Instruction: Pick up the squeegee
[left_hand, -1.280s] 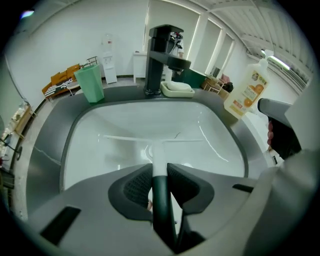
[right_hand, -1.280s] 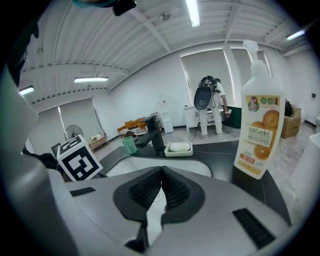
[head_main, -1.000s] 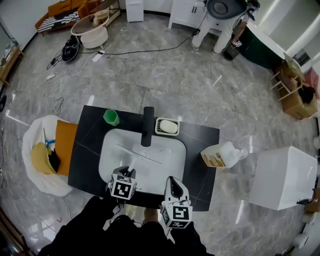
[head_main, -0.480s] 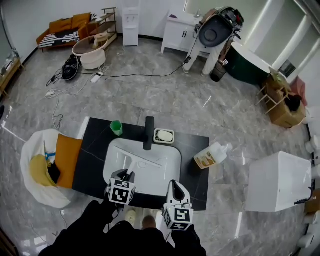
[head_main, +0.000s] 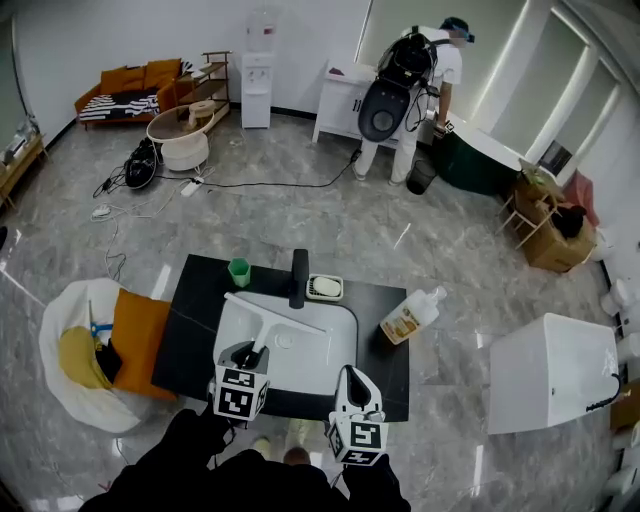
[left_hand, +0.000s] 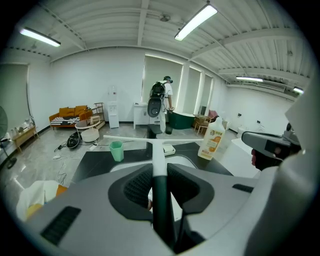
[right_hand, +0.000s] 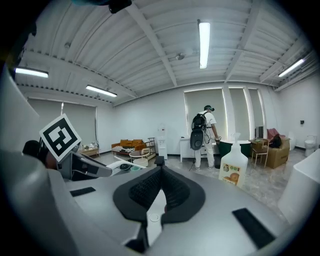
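White squeegee (left_hand: 158, 150), pinched by its handle in left gripper (left_hand: 159, 172), may pivot and slip; right gripper (right_hand: 160, 175) pressed together, empty.

White squeegee (head_main: 275, 312), green cup (head_main: 239, 271), black counter (head_main: 195, 320), white sink (head_main: 312, 358), grey marbled floor (head_main: 300, 215)

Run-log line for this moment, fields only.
left tongs: shut on squeegee | squeegee: held over sink | right tongs: shut, empty
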